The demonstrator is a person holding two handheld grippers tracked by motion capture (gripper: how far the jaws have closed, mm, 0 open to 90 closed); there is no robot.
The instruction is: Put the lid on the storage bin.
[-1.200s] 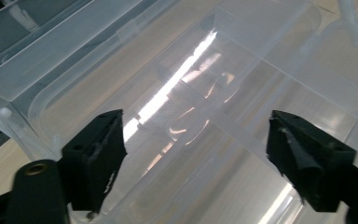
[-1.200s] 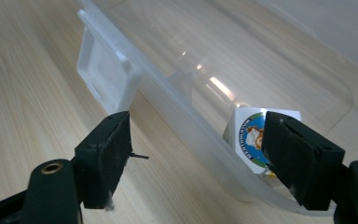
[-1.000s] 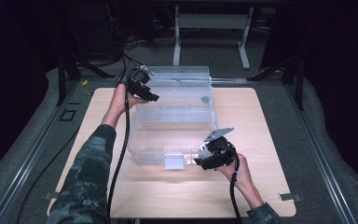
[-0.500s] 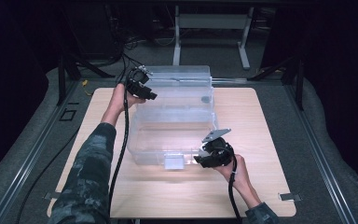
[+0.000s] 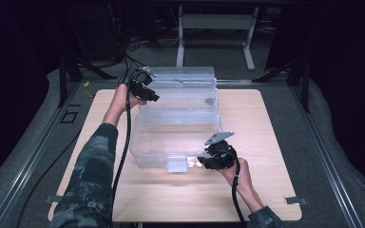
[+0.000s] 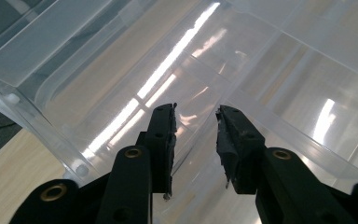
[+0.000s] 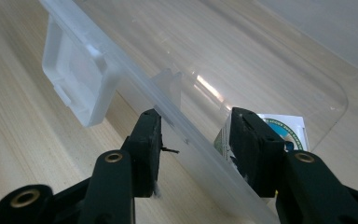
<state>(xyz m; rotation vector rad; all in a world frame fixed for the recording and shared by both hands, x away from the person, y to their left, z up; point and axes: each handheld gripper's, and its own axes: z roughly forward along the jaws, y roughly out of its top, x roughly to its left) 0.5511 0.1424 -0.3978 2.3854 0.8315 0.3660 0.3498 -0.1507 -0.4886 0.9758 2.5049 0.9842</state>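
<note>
Sitting near the middle of the wooden table [image 5: 266,123]: clear plastic bin [image 5: 180,128], long axis running near to far, white latch [image 5: 177,164] on its near wall. Bin walls being see-through, so hard telling wall from floor from reflection in the high view; small dark spot [image 5: 209,100] showing through the far right part, too small to identify.

Left gripper [image 5: 145,90] sitting at the bin's far-left corner, left hand [image 5: 123,95] behind it, forearm in a dark patterned sleeve reaching up from the bottom left. Jaws having just been closing, straddling the clear rim in the left gripper view [image 6: 195,140]; glare and transparency hiding whether the pads are actually pressing on the plastic, so can't tell if clamped yet. Gap between jaws still looking sizeable.

Right gripper [image 5: 210,159] sitting at the bin's near rim, just right of the latch, right hand [image 5: 235,173] below it, wrist coming in from the bottom right, grey plate tilting up on top. Jaws also having just been closing; in the right gripper view [image 7: 193,140] rim passing diagonally between them, left pad looking just off the rim edge, right pad on the inner side with a round-logo label [image 7: 279,128] partly hidden behind it. Contact not resolvable either, so can't tell if gripping.

Cables trailing back from both grippers toward the near edge
</note>
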